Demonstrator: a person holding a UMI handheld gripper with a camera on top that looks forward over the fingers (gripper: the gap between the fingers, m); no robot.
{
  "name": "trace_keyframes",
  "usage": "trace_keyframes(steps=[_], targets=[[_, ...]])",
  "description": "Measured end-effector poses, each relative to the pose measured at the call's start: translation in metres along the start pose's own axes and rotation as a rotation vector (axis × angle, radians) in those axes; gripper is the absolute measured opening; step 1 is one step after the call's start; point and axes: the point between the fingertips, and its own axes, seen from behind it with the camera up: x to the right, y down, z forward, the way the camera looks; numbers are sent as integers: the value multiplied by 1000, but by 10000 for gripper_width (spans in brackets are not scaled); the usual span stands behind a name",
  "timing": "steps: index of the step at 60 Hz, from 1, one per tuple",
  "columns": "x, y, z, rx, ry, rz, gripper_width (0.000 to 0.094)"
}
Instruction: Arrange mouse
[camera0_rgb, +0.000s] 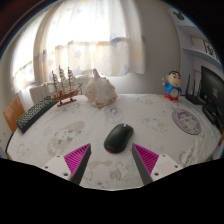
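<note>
The mouse (118, 137), black and rounded, lies on the pale patterned tablecloth (60, 135), just ahead of the fingers and centred on the gap between them; it rests on the table by its own weight, touched by nothing. The gripper (112, 160) stands released, its two fingers spread wide; the pink pads (77, 156) face inward with open cloth between them; the tips fall short of the mouse's near end. By my judgement the step in hand is the approach, with the grasp not yet begun; the next move calls for a push forward and slightly down so that the fingers pass along both flanks of the mouse, then a closing on its sides, kept square so the smooth shell does not squirt out. Farther off, well apart from the mouse, a model sailing ship (64, 85) stands to the left near a dark keyboard (31, 113); a pale shell-like ornament (98, 90) sits beyond the mouse; a small figurine (173, 87) and a round patterned disc (186, 121) lie to the right; curtained windows (95, 40) close the background.
</note>
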Motion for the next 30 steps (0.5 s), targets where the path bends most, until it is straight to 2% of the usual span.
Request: trace_keyframes(steps=[21, 30], targets=[[13, -11, 88, -39, 28, -6, 859], [6, -23, 106, -53, -3, 11, 853]])
